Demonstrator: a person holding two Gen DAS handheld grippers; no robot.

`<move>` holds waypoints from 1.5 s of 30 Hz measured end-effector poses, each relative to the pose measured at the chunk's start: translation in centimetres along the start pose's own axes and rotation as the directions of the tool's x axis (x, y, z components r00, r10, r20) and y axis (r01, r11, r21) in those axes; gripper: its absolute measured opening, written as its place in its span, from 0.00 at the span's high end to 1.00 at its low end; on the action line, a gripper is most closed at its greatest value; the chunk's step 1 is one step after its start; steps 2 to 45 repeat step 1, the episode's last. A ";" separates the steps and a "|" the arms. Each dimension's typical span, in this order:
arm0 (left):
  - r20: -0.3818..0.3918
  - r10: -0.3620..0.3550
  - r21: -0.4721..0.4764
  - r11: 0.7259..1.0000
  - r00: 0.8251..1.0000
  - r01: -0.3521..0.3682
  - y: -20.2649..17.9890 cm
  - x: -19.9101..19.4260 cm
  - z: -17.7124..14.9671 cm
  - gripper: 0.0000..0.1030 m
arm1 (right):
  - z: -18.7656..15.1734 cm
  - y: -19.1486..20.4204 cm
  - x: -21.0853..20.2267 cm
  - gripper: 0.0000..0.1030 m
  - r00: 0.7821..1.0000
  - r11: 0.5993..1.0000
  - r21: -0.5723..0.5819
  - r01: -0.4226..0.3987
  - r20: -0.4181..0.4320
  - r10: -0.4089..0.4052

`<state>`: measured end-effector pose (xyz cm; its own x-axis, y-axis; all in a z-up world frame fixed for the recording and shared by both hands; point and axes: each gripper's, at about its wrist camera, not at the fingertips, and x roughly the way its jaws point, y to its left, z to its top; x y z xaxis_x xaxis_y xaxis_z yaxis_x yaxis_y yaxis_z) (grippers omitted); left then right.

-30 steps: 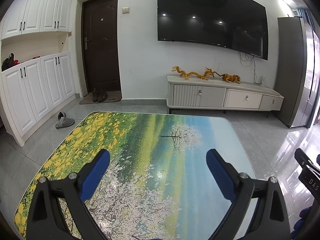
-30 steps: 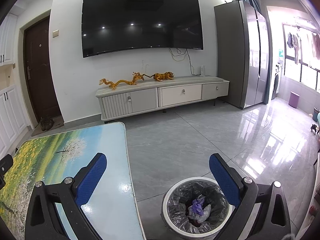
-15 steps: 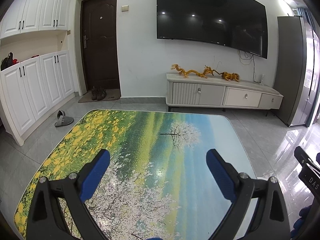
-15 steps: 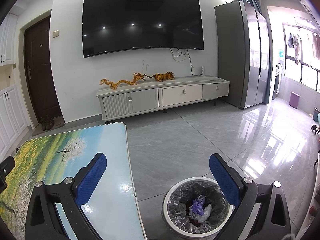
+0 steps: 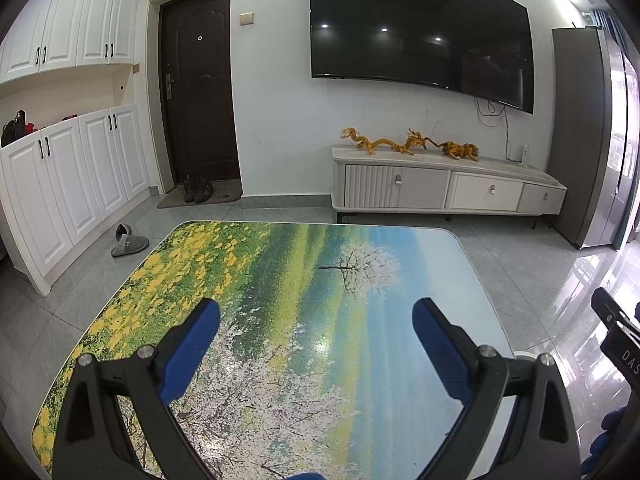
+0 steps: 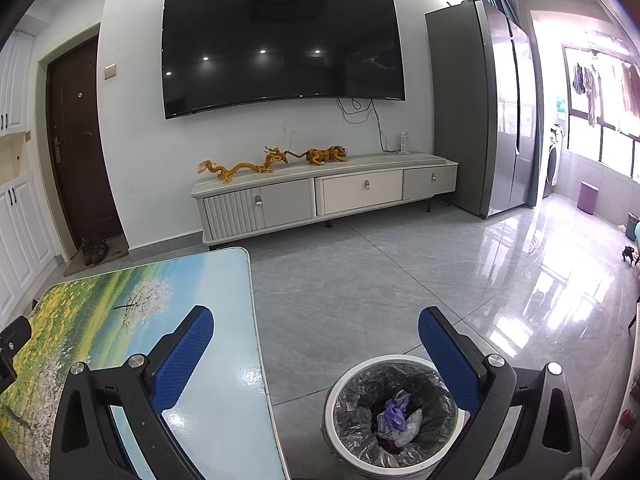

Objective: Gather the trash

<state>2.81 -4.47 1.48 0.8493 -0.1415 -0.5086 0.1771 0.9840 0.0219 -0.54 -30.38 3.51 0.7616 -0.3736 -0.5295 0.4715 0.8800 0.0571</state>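
A white round bin lined with a grey bag stands on the floor right of the table; crumpled purple and white trash lies inside it. My right gripper hangs open above the table's right edge and the bin, holding nothing. Over the landscape-printed table, my left gripper is open and empty too. No loose trash shows on the tabletop. A dark part of the right gripper pokes in at the right edge of the left wrist view.
A TV cabinet with golden dragon figures stands against the far wall under a large TV. A grey fridge is at the right. White cupboards, a door, shoes and a slipper lie to the left.
Both views have shifted only slightly; the left gripper drifted a little. Both grippers stay open and empty.
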 end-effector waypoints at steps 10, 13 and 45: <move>0.000 -0.001 0.001 1.000 1.000 0.001 -0.1 0.0 0.0 0.06 | 0.0 0.0 0.0 0.00 1.000 1.000 0.003 0.000 0.000 0.000; 0.000 -0.001 0.001 1.000 1.000 0.001 -0.1 0.0 0.0 0.06 | 0.0 0.0 0.0 0.00 1.000 1.000 0.003 0.000 0.000 0.000; 0.000 -0.001 0.001 1.000 1.000 0.001 -0.1 0.0 0.0 0.06 | 0.0 0.0 0.0 0.00 1.000 1.000 0.003 0.000 0.000 0.000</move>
